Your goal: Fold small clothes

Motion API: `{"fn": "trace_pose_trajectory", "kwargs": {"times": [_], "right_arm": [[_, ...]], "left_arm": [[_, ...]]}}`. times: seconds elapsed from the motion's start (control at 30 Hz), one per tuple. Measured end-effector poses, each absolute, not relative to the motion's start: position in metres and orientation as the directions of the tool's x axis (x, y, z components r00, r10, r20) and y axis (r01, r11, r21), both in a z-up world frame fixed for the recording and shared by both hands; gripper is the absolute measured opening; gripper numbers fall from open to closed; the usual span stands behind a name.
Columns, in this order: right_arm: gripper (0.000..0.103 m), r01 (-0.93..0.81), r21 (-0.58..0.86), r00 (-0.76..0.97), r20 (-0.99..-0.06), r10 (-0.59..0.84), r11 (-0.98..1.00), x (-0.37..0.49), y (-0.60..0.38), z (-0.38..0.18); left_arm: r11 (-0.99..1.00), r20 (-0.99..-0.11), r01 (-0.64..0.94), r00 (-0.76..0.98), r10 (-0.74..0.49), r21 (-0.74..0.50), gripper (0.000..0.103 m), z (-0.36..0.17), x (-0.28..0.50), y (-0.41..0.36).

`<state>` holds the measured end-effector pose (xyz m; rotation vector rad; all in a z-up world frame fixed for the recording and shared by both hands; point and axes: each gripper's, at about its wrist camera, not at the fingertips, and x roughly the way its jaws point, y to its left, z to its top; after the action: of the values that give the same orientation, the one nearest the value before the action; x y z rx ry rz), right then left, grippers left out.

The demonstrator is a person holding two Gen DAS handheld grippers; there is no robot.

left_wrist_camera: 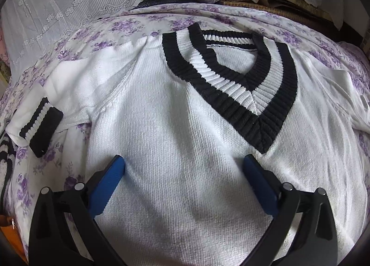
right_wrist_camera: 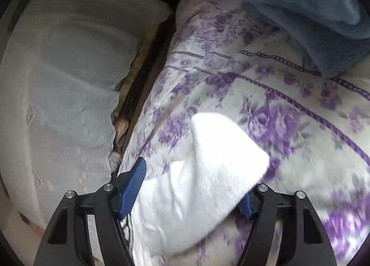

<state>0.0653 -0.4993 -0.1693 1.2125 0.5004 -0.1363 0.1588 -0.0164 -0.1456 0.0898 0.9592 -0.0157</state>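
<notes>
- Left gripper (left_wrist_camera: 183, 168): two blue pads (left_wrist_camera: 107, 187) spread wide over the chest of one white sweater (left_wrist_camera: 161, 127), gripping nothing.
- Right gripper (right_wrist_camera: 196, 187): jaws partly apart, white knit sleeve (right_wrist_camera: 208, 164) lying between them; whether the pads pinch it cannot be told.
- The sweater lies front-up on one purple-flowered bedspread (right_wrist_camera: 277, 127), with one black-and-white V-neck collar (left_wrist_camera: 231, 80) and one striped cuff (left_wrist_camera: 41, 124) showing.
- One folded light-blue towel (right_wrist_camera: 312, 11) rests well apart on the bedspread.
- One white lace cloth (left_wrist_camera: 69, 11) lies beyond.
</notes>
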Motion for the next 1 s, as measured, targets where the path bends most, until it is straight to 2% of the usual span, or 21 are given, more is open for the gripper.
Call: {"fn": "trace_pose_trajectory", "kwargs": {"times": [0.03, 0.07, 0.17, 0.2, 0.27, 0.3, 0.33, 0.4, 0.5, 0.53, 0.63, 0.73, 0.77, 0.83, 0.87, 0.93, 0.97, 1.0], "right_arm": [[0.022, 0.393, 0.850, 0.881, -0.457, 0.120, 0.352, 0.060, -0.505, -0.170], [0.007, 0.421, 0.829, 0.880, -0.472, 0.054, 0.368, 0.051, -0.507, -0.166], [0.006, 0.483, 0.693, 0.867, -0.463, -0.182, 0.536, 0.028, -0.508, -0.128], [0.007, 0.493, 0.658, 0.861, -0.463, -0.210, 0.569, 0.026, -0.507, -0.123], [0.020, 0.629, 0.481, 0.757, -0.558, -0.341, 0.611, 0.029, -0.506, -0.121], [0.047, 0.694, 0.415, 0.689, -0.620, -0.375, 0.588, 0.033, -0.512, -0.132], [0.050, 0.725, 0.429, 0.650, -0.685, -0.328, 0.539, 0.033, -0.525, -0.150], [0.047, 0.715, 0.477, 0.667, -0.684, -0.296, 0.511, 0.027, -0.537, -0.154], [0.048, 0.725, 0.418, 0.646, -0.688, -0.330, 0.548, 0.025, -0.538, -0.145], [0.047, 0.732, 0.416, 0.633, -0.709, -0.312, 0.540, 0.026, -0.542, -0.151], [0.051, 0.717, 0.463, 0.659, -0.695, -0.289, 0.521, 0.020, -0.551, -0.155], [0.052, 0.715, 0.462, 0.660, -0.693, -0.290, 0.524, 0.017, -0.553, -0.155], [0.053, 0.714, 0.463, 0.661, -0.692, -0.289, 0.525, 0.015, -0.556, -0.156], [0.053, 0.712, 0.468, 0.664, -0.691, -0.286, 0.523, 0.011, -0.558, -0.157], [0.053, 0.712, 0.469, 0.664, -0.692, -0.285, 0.522, 0.014, -0.555, -0.157], [0.054, 0.712, 0.467, 0.663, -0.692, -0.285, 0.524, 0.010, -0.561, -0.157], [0.055, 0.713, 0.466, 0.663, -0.692, -0.287, 0.524, 0.011, -0.563, -0.157], [0.056, 0.714, 0.465, 0.662, -0.692, -0.288, 0.523, 0.021, -0.562, -0.158]], "left_arm": [[0.996, -0.818, 0.053, 0.575, 0.027, 0.071, 0.099, -0.146, 0.159, -0.017], [0.996, -0.818, 0.055, 0.575, 0.027, 0.071, 0.099, -0.146, 0.159, -0.016], [0.996, -0.817, 0.055, 0.576, 0.027, 0.071, 0.099, -0.146, 0.159, -0.016], [0.996, -0.817, 0.055, 0.576, 0.028, 0.073, 0.099, -0.146, 0.158, -0.016], [0.995, -0.819, 0.058, 0.573, 0.028, 0.075, 0.099, -0.146, 0.159, -0.016], [0.995, -0.821, 0.063, 0.570, 0.028, 0.077, 0.099, -0.145, 0.159, -0.016], [0.994, -0.824, 0.072, 0.566, 0.027, 0.082, 0.099, -0.143, 0.159, -0.016], [0.991, -0.825, 0.092, 0.565, 0.028, 0.097, 0.099, -0.135, 0.161, -0.011], [0.987, -0.802, 0.039, 0.588, 0.103, 0.155, 0.099, -0.124, 0.169, 0.012], [0.986, -0.801, 0.011, 0.584, 0.129, 0.167, 0.099, -0.124, 0.175, 0.023], [0.968, -0.806, -0.135, 0.537, 0.250, 0.210, 0.099, -0.130, 0.194, 0.072], [0.979, -0.827, -0.144, 0.525, 0.201, 0.146, 0.099, -0.130, 0.205, 0.109], [0.976, -0.815, -0.133, 0.538, 0.216, 0.171, 0.099, -0.126, 0.207, 0.115], [0.899, -0.709, -0.244, 0.554, 0.437, 0.364, 0.099, -0.114, 0.204, 0.125], [0.884, -0.669, -0.271, 0.579, 0.466, 0.382, 0.099, -0.102, 0.200, 0.142], [0.873, -0.661, -0.327, 0.571, 0.488, 0.362, 0.099, -0.089, 0.198, 0.179], [0.835, -0.646, -0.372, 0.530, 0.550, 0.405, 0.099, -0.089, 0.201, 0.197], [0.742, -0.602, -0.458, 0.439, 0.667, 0.489, 0.099, -0.089, 0.206, 0.225]]}}
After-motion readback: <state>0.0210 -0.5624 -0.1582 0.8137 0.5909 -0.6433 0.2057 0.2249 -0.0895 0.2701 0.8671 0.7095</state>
